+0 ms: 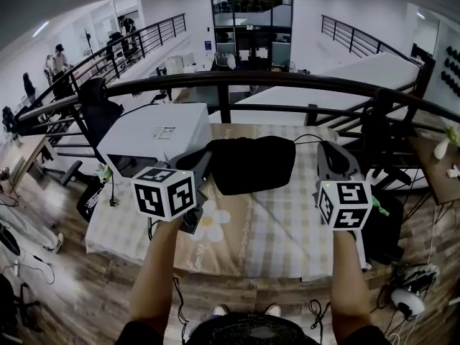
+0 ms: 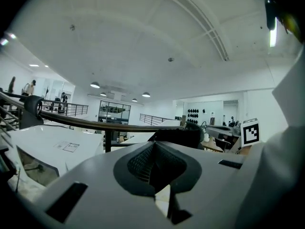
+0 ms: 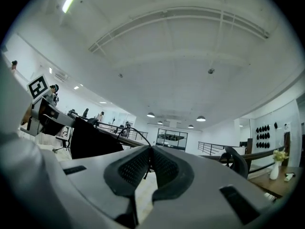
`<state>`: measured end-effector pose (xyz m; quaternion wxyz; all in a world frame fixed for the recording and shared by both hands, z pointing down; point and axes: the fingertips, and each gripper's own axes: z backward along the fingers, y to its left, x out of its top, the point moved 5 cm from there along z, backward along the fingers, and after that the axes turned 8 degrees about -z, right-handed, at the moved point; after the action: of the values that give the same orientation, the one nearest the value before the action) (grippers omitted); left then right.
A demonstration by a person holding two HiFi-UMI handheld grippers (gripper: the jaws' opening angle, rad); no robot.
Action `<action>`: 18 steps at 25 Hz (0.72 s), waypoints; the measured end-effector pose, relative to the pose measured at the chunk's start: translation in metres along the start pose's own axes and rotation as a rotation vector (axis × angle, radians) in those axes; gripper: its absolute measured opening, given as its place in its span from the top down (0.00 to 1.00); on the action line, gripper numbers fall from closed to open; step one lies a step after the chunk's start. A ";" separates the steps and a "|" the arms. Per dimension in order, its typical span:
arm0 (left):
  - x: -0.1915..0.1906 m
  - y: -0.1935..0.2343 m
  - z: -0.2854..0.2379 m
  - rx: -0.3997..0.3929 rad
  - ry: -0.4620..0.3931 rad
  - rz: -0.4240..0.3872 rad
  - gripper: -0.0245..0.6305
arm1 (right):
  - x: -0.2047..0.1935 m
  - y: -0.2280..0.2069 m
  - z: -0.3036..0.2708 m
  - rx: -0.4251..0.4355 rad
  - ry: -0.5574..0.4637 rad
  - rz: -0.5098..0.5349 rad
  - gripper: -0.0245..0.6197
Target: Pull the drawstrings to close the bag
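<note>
A black drawstring bag (image 1: 251,165) lies flat at the back of the checked table cloth (image 1: 277,228). My left gripper (image 1: 207,155) is at the bag's left edge. Its jaws are shut, with a dark strip of drawstring pinched between the pads. In the left gripper view (image 2: 154,147) the bag (image 2: 183,135) bunches up just behind the tips. My right gripper (image 1: 327,148) is off the bag's right side, shut on a thin black drawstring (image 1: 307,136). In the right gripper view (image 3: 151,152) that drawstring (image 3: 136,131) arcs from the pads back to the bag (image 3: 93,140).
A white box-shaped machine (image 1: 154,139) stands on the table's back left, close to my left gripper. A dark railing (image 1: 287,83) runs behind the table. To the far right a side table holds a small vase (image 3: 275,168).
</note>
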<state>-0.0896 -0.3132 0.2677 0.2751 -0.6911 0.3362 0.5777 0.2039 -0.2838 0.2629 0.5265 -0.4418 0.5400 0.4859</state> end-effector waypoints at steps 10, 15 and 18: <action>-0.005 0.009 0.010 0.016 0.027 -0.018 0.92 | -0.005 -0.014 0.005 -0.050 0.012 -0.021 0.91; -0.009 0.012 0.012 0.040 0.049 -0.044 0.92 | -0.010 -0.020 0.007 -0.073 0.023 -0.009 0.91; -0.010 0.015 0.014 0.058 0.058 -0.063 0.92 | -0.011 -0.023 0.008 -0.088 0.026 -0.013 0.91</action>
<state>-0.1104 -0.3103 0.2750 0.3033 -0.7094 0.3389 0.5384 0.2285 -0.2797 0.2732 0.5028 -0.4742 0.5219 0.5000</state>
